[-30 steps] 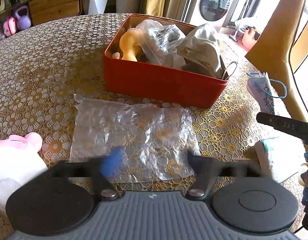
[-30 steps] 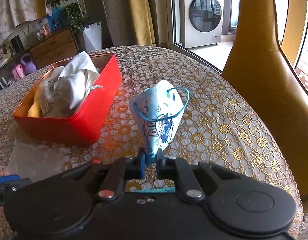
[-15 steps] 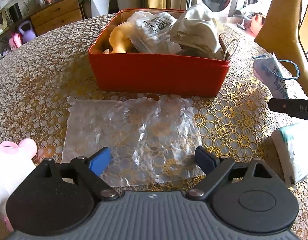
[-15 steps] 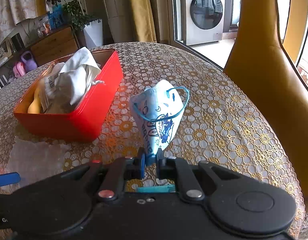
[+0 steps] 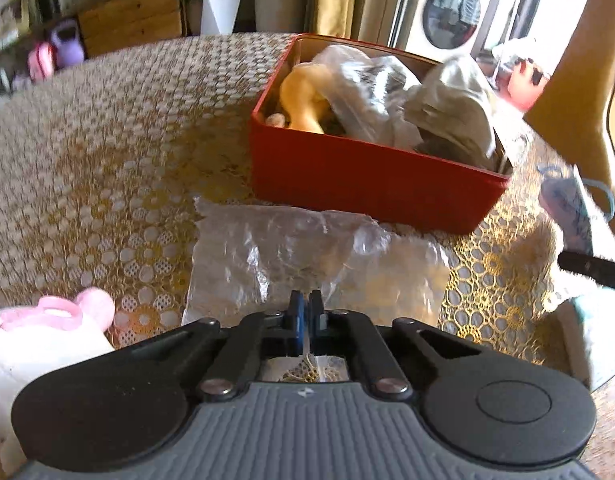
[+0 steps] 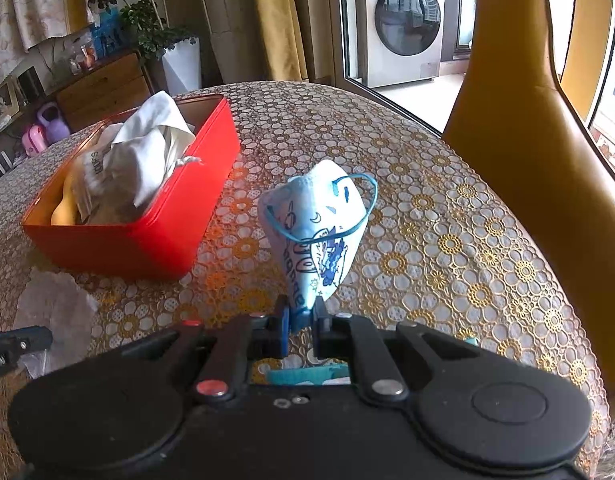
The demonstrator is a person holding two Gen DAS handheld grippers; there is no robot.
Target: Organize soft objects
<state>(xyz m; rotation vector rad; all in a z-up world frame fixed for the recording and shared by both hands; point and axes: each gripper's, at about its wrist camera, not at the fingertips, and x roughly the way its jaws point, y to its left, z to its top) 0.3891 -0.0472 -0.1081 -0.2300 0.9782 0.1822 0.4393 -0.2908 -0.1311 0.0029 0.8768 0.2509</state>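
— While daylight falls from the windows, what fills the scene?

— Largest is the round table (image 6: 447, 208) under its gold-and-white floral lace cloth, with a mustard chair (image 6: 519, 128) at its right edge and a washing machine (image 6: 407, 28) far beyond the glass door.

— And on the table?

— An open red tin box (image 5: 371, 184) at the far middle, packed with a yellow soft toy (image 5: 303, 100), a clear plastic bag (image 5: 363, 88) and a pale cloth pouch (image 5: 455, 108). Just in front of it, nearer the camera, lies a sheet of bubble wrap (image 5: 307, 256), crumpled at its near edge.

— What are the tools doing?

— The left gripper (image 5: 306, 312) has its jaws together, pinching the near edge of the bubble wrap, which bunches up at the blue pads. The right gripper (image 6: 301, 318), to the right of the box, is clamped on the lower tip of a child's face mask (image 6: 319, 224), white with blue cartoon print and blue ear loops, standing up off the cloth.

— Anything smaller?

— A pink-and-white plush toy (image 5: 39, 332) at the near left, and a white-and-teal packet (image 5: 591, 340) at the near right.
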